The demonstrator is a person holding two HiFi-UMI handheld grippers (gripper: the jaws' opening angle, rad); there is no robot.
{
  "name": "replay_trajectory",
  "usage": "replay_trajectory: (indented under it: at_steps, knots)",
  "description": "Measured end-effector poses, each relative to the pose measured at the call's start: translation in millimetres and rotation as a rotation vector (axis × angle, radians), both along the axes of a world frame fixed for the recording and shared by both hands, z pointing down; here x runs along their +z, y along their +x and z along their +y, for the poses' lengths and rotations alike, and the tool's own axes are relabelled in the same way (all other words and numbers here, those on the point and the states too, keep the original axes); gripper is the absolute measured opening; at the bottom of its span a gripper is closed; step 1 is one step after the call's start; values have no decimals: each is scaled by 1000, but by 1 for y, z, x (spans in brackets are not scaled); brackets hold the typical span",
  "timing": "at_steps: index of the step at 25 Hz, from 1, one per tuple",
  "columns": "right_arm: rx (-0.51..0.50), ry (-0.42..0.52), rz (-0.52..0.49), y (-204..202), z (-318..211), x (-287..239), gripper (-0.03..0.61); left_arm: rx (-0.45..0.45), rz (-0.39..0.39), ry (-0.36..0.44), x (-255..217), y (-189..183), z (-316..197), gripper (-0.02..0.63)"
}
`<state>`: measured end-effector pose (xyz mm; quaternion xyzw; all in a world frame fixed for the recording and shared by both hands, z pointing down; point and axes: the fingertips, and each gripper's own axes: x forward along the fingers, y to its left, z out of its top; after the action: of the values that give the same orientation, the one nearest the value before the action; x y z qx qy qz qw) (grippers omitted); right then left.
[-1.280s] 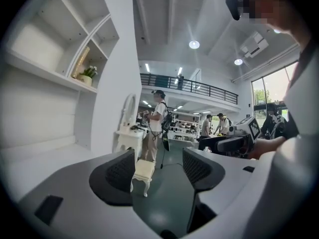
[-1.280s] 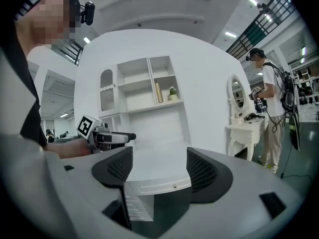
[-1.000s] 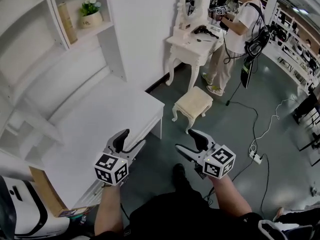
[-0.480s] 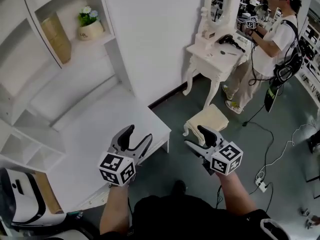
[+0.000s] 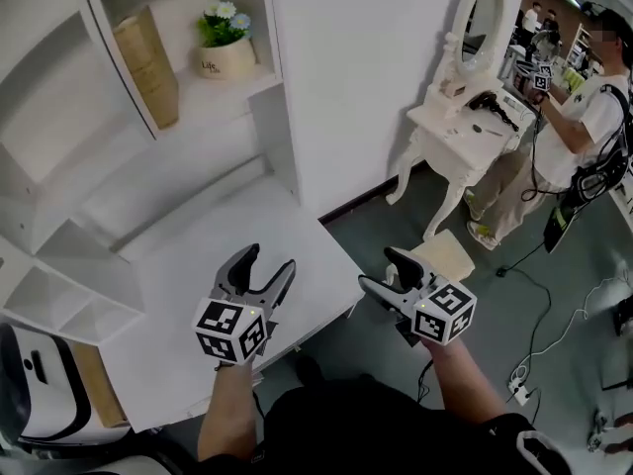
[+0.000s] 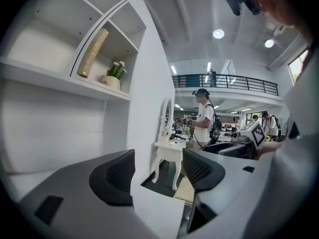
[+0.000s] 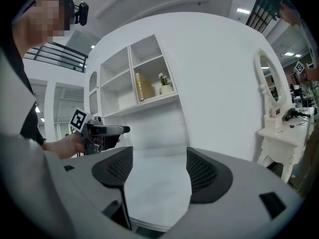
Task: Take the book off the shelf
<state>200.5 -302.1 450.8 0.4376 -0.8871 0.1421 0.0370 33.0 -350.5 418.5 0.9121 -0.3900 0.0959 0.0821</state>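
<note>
Book (image 5: pixel 148 65): tan, leaning in the upper shelf (image 5: pixel 213 95) compartment, beside a potted plant (image 5: pixel 226 49). Left gripper (image 5: pixel 267 264) over the white table (image 5: pixel 178 354), right gripper (image 5: pixel 378 270) just off its edge; both fingers apart, empty, well below the book. Step: approach. Next move likely needs a raised reach to the spine.

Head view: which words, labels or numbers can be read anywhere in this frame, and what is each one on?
"Life": on the white flower pot; the smaller line under it is too small to read.
Book: any print on it is too blurred to read.
Left gripper and right gripper: their cubes carry square markers only, no words or numbers.
</note>
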Motion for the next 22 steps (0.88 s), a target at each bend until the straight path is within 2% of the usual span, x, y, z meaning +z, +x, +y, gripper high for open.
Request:
replay_trajectory:
  at_steps: [4,9,14,22]
  knots:
    - [-13,19,3,-36,-30,-10,348,-39,-34,55,-21,-33,-39,305]
    - [-67,-13,12,-66,-49,-1,348,-116,-112,104,-55,-60,-79,305]
    - [-135,-11,26,-78,-80,-6,348,-227,-132,146,-88,-79,-116,305]
    - [-195,6,31,-69,-121,-17,348,-403,-145,220,-140,-100,-158,305]
